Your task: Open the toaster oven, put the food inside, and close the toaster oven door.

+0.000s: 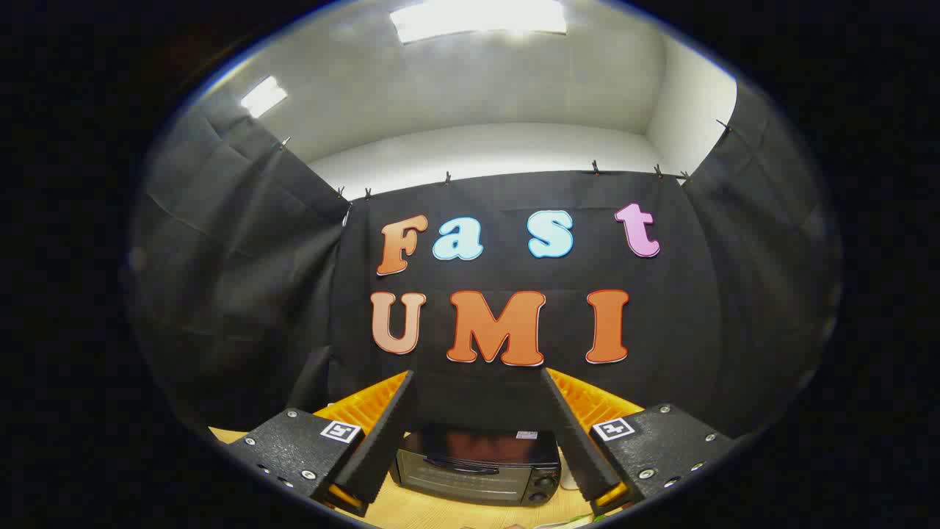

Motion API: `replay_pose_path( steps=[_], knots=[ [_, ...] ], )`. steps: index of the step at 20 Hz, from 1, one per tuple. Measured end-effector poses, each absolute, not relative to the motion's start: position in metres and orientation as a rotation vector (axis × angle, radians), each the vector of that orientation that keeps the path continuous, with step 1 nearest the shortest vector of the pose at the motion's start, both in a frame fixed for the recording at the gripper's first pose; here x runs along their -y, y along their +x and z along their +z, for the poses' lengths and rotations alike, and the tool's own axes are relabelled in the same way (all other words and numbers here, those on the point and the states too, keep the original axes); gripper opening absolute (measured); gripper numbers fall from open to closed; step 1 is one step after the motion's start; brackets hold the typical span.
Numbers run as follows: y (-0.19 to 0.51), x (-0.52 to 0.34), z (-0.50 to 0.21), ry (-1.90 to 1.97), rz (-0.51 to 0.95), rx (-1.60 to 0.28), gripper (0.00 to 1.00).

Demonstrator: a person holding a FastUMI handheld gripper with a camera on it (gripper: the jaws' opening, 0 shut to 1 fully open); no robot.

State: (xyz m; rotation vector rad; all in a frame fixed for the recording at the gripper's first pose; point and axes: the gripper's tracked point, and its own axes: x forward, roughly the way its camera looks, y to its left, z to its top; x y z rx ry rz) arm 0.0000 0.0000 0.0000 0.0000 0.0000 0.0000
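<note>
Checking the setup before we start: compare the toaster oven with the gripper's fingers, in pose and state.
The gripper is spread open with nothing between its fingers; the toaster oven has its door shut. The fingers are raised and point at the booth wall above; the oven sits flat on the wooden table, seen low down in the gap between them. The two are not touching.

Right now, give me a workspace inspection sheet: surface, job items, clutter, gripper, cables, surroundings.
Surface: wooden tabletop, seen low between the fingers.
Job's things: toaster oven ahead between the fingers, door shut; food not identifiable.
Clutter: small pale items beside the oven by the right finger, too small to identify.
Gripper: gripper open, fingers spread wide, holding nothing.
Cables: nothing seen.
Surroundings: black cloth wall behind the oven, ceiling light above.
</note>
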Motion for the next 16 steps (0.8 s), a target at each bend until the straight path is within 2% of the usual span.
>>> replay_pose_path(
  steps=[16],
  knots=[
    [0.022,-0.018,-0.010,0.030,0.026,-0.031,0.99]
  ],
)
